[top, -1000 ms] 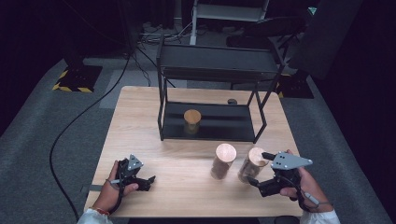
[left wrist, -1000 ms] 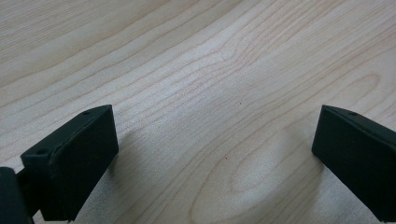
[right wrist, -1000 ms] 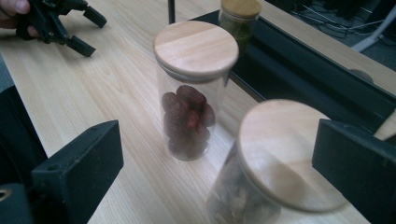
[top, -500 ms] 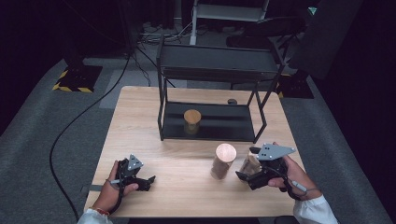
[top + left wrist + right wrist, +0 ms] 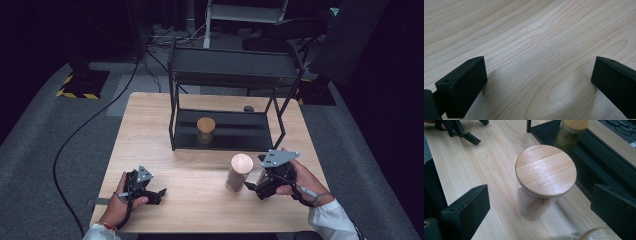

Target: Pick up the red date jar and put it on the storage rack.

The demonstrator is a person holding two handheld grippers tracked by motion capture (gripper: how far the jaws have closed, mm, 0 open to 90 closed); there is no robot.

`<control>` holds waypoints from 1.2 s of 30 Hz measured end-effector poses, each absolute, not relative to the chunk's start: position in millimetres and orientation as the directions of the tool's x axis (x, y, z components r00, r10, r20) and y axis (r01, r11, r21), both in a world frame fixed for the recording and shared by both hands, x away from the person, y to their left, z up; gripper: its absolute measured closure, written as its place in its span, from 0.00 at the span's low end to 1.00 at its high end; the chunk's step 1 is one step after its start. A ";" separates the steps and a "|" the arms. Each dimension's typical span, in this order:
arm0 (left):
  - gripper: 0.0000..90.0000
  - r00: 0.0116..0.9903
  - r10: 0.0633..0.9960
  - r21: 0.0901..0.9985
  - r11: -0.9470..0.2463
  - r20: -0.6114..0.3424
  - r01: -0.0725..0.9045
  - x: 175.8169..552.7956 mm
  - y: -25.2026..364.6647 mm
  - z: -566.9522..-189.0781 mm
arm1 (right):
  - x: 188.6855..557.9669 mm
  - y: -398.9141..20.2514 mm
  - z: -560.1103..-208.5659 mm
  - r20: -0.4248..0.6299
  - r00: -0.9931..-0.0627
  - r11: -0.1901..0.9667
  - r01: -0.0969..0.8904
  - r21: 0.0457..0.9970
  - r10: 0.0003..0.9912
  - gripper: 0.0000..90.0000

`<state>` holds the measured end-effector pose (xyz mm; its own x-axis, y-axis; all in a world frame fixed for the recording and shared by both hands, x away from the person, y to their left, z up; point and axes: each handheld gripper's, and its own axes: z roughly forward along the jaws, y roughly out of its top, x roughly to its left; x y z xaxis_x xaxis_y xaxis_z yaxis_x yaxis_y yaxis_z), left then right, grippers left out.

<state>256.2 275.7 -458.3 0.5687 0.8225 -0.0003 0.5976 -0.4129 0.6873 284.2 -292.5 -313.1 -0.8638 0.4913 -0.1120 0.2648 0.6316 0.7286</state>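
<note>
Now my right gripper (image 5: 252,188) has swung in from the table's right edge, jaws wide, framing the nearer jar (image 5: 541,187), which stands on the table (image 5: 200,210) before the shelf (image 5: 225,132). Another jar (image 5: 584,235), I think, sits under it. My left gripper (image 5: 161,191) rests wide, idle.

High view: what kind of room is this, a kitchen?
Probably not a kitchen; more likely a lab or recording room. The wooden table stands on grey carpet amid dark surroundings, a black cable trails over the floor, and yellow-black hazard tape marks it.
</note>
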 end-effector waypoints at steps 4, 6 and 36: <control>0.00 0.569 0.823 0.687 -0.413 0.000 0.598 256.2 275.7 -458.3 | 290.2 -287.5 -311.2 -0.101 -0.870 0.640 0.271 0.720 0.482 0.02; 0.00 0.569 0.822 0.687 -0.413 0.000 0.598 256.2 275.7 -458.3 | 294.1 -284.4 -310.3 -0.093 -0.870 0.642 0.280 0.713 0.483 0.03; 0.00 0.573 0.820 0.688 -0.415 -0.002 0.596 256.2 275.9 -458.5 | 333.3 -229.5 -304.8 -0.062 -0.856 0.716 0.387 0.581 0.513 0.08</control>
<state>256.2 275.9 -458.5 0.5726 0.8198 -0.0018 0.5957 -0.4145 0.6880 333.3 -229.5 -304.8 -0.8563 0.5129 -0.0615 0.3872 0.7161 0.5807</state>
